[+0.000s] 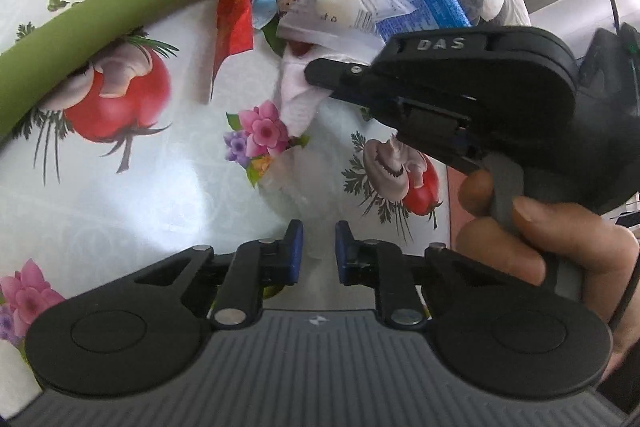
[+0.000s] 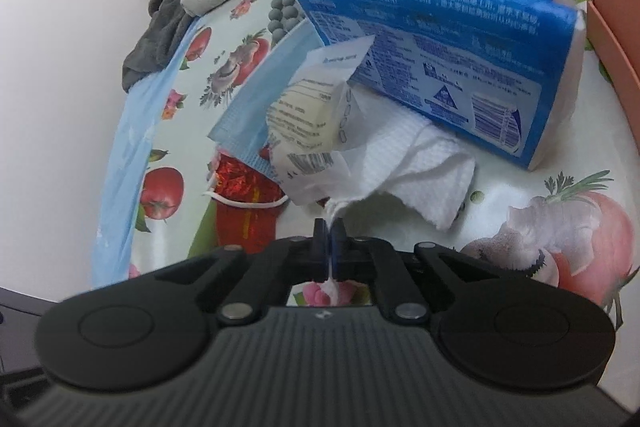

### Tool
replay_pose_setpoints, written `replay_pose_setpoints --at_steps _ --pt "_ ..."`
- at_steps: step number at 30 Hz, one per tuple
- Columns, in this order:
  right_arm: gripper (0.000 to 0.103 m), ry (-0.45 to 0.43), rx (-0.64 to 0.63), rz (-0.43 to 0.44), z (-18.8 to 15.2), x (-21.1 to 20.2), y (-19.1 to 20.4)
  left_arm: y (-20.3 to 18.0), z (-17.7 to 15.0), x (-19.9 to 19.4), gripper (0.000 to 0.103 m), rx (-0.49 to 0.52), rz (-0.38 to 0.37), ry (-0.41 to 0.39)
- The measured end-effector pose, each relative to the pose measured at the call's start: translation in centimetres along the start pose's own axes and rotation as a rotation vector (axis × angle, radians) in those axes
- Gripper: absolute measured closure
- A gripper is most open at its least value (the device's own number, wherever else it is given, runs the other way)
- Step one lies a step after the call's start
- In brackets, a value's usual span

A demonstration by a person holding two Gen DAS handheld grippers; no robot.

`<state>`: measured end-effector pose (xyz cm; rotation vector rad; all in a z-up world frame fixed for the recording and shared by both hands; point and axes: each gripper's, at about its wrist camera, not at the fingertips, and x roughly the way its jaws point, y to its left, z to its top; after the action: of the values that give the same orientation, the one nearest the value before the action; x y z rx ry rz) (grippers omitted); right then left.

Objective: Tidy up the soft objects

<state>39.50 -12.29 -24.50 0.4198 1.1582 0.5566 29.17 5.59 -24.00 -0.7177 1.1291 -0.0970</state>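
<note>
Fruit and flowers are printed on the shiny cloth of the tabletop (image 1: 120,211), and a pile of soft things lies at its far side. The right tongs (image 2: 329,227) are pressed together on a thin corner of the white cloth (image 2: 420,155). This cloth lies partly under the blue pack (image 2: 432,75) and the clear packet (image 2: 312,131), and a face mask (image 2: 248,115) and a red foil bag (image 2: 244,203) lie just beside it. The left tongs (image 1: 319,247) stand a little apart with nothing between them, over bare tabletop near the cloth.

The risk I see is in the pull. The grip takes only a small twisted tip, so the cloth may slip out of the tongs. Because the pack and the packet rest on the cloth, pulling it may drag them along or tip the pack over, and the mask's loop (image 2: 248,201) may catch as well. The left tongs are near enough to steady the pile, but they may bump the right tongs, as both are close together.
</note>
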Motion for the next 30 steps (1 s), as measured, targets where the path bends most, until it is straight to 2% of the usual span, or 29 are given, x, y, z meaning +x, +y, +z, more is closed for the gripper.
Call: replay_pose_setpoints --at_steps 10,19,30 --pt "0.098 -0.023 0.001 -0.019 -2.0 -3.7 0.4 1.0 -1.8 -4.0 0.084 0.009 0.024 -0.035" --pt "0.098 -0.022 0.002 -0.069 -7.3 -6.8 0.5 2.5 -4.6 -7.8 0.084 0.014 0.053 -0.058" --pt "0.098 -0.027 -0.035 -0.144 -15.1 -10.3 0.7 2.9 -8.3 -10.6 0.084 0.087 0.108 -0.069"
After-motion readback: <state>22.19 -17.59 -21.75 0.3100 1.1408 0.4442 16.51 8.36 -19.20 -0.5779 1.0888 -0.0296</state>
